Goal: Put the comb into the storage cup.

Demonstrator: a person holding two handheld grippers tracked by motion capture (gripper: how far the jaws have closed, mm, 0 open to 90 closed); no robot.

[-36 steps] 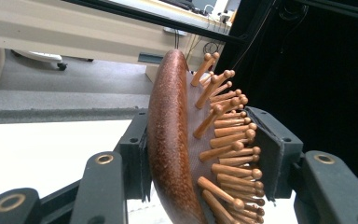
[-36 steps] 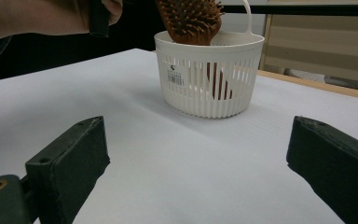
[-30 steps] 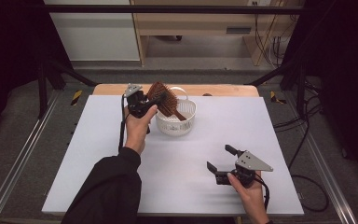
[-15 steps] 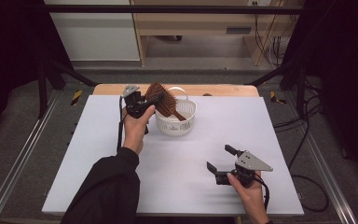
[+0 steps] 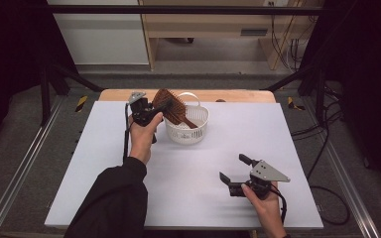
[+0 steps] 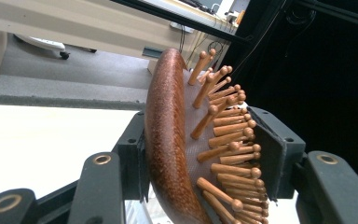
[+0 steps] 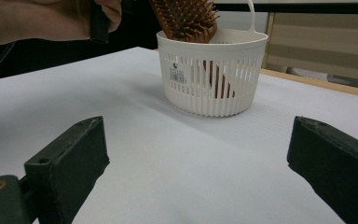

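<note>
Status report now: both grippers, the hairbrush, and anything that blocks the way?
Left gripper shut on hairbrush head. Handle down inside white basket. Right gripper open, nothing between its jaws, low over table. No obstacle near basket.

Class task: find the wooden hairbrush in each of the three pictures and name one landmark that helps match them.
High view: the hairbrush is top centre, its handle down in the white basket, its head in the left gripper.
Left gripper view: its head fills the middle, clamped between the jaws.
Right gripper view: top centre, sticking out of the basket.
Shared landmark: the white table.
</note>
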